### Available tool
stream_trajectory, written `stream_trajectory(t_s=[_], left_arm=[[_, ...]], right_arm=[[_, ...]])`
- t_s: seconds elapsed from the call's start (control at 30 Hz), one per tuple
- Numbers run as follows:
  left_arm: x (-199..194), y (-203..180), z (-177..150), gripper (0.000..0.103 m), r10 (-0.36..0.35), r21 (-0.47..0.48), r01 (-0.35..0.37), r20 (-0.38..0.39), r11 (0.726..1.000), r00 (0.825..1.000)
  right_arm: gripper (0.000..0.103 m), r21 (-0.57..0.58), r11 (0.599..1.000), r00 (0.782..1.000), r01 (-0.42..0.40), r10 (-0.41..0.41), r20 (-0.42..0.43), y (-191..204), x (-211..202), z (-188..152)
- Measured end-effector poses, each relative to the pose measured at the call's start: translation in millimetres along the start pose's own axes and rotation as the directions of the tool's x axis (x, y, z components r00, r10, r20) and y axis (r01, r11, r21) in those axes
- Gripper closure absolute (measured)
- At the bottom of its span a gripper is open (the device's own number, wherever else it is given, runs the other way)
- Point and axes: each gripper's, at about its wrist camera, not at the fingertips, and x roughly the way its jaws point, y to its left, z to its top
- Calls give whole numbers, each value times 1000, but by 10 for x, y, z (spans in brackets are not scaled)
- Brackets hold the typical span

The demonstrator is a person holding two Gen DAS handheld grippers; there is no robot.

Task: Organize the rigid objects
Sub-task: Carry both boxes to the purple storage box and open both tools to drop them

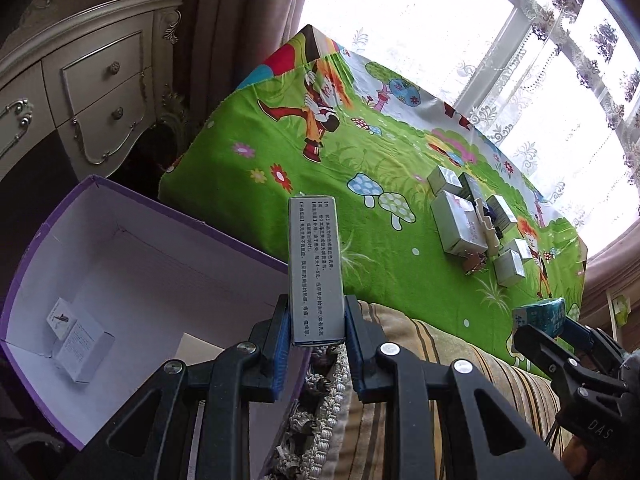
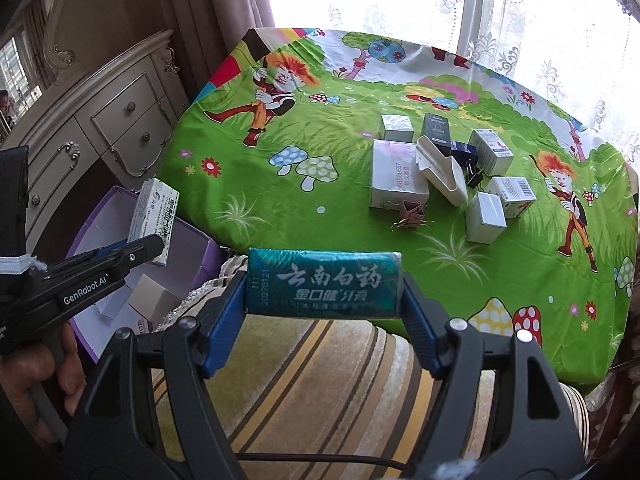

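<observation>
Left gripper [image 1: 316, 320] clamped on a slim white medicine box [image 1: 315, 268], held upright at the edge of the purple bin [image 1: 48, 224]. Right gripper [image 2: 322, 304] squeezed around a teal toothpaste box [image 2: 323, 282] over the striped cushion [image 2: 320, 392]. Remaining small boxes [image 2: 398, 174] clustered on the green cartoon tablecloth [image 2: 280, 208].

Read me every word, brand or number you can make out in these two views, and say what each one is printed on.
"云南白药" and "金口健 牙膏": teal toothpaste box in the right tool.
"20270121": same box, left end.
"GenRobot.AI": left tool.
"68869557": large white box on the table.
"DAS": right tool's body, seen in the left wrist view.
Chinese print on the white box in the left tool: too small to read.
</observation>
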Motion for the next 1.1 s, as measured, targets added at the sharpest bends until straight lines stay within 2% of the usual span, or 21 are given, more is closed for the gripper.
stream_trajectory(t_s=[0.57,0.83,0.97,1.1], left_arm=[[-71,865,21,77,71,-178,-65,29,982,997],[-69,1131,28,76,91,-247,-81,30,966,995],[-32,1187,19,71,102,-270,-95,11,958,995],[-5,1169,3,66,98,-270,-94,3,958,995]], right_arm=[[27,-220,971,995,-95,83,-63,985,235,109],[27,-331,928,983,-174,144,-114,1436,333,15],[26,-396,881,963,-260,204,-178,1636,365,-131],[19,-408,876,962,-256,190,-196,1651,415,-192]])
